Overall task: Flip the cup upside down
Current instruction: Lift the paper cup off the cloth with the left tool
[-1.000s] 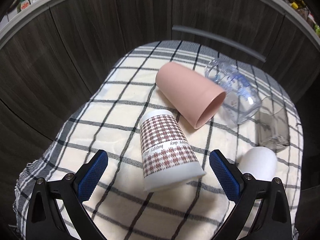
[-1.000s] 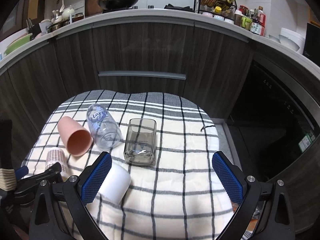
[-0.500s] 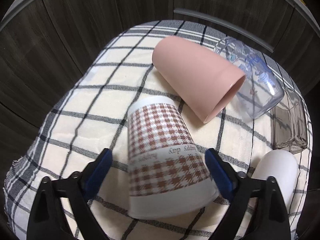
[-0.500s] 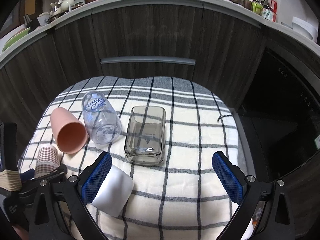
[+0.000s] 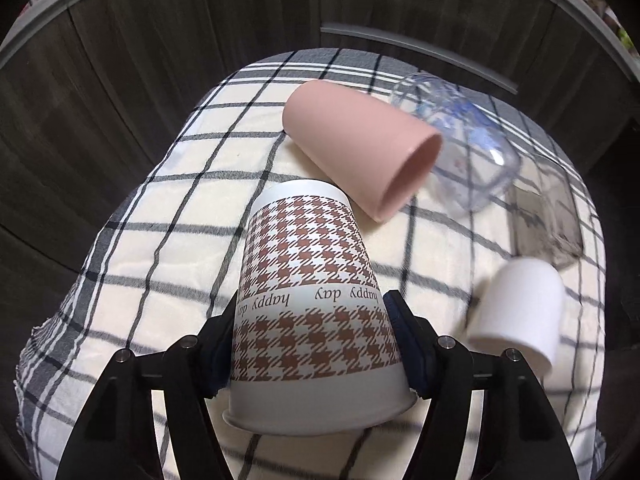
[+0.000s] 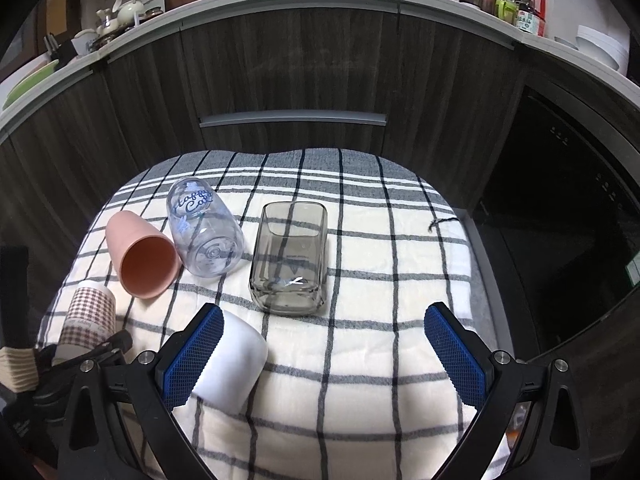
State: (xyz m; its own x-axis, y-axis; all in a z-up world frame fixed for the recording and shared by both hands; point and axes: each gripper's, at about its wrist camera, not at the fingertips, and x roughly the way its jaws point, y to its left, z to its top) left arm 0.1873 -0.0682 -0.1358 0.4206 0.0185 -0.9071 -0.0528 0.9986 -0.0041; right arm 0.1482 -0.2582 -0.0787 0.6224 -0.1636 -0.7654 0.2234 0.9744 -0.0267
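Observation:
A paper cup with a brown houndstooth print point(image 5: 312, 300) lies on its side on the checked cloth point(image 5: 160, 208), base pointing away from me, rim towards the camera. My left gripper point(image 5: 312, 344) is shut on it, a pad pressing each side near the rim. The cup also shows at the far left of the right wrist view point(image 6: 90, 316), with the left gripper around it. My right gripper point(image 6: 320, 352) is open and empty above the front of the cloth, its left finger point(image 6: 192, 356) just in front of a white cup point(image 6: 230, 368) lying on its side.
A pink cup point(image 5: 360, 148), a clear printed tumbler point(image 5: 460, 144) and a square smoky glass point(image 6: 290, 260) lie on their sides on the cloth. The white cup point(image 5: 520, 312) lies right of the held cup. Dark cabinet doors point(image 6: 300, 72) stand behind; the cloth's edge drops off at the right.
My left gripper has moved forward around the houndstooth cup and closed on it. The right gripper has shifted slightly closer over the cloth and stayed open.

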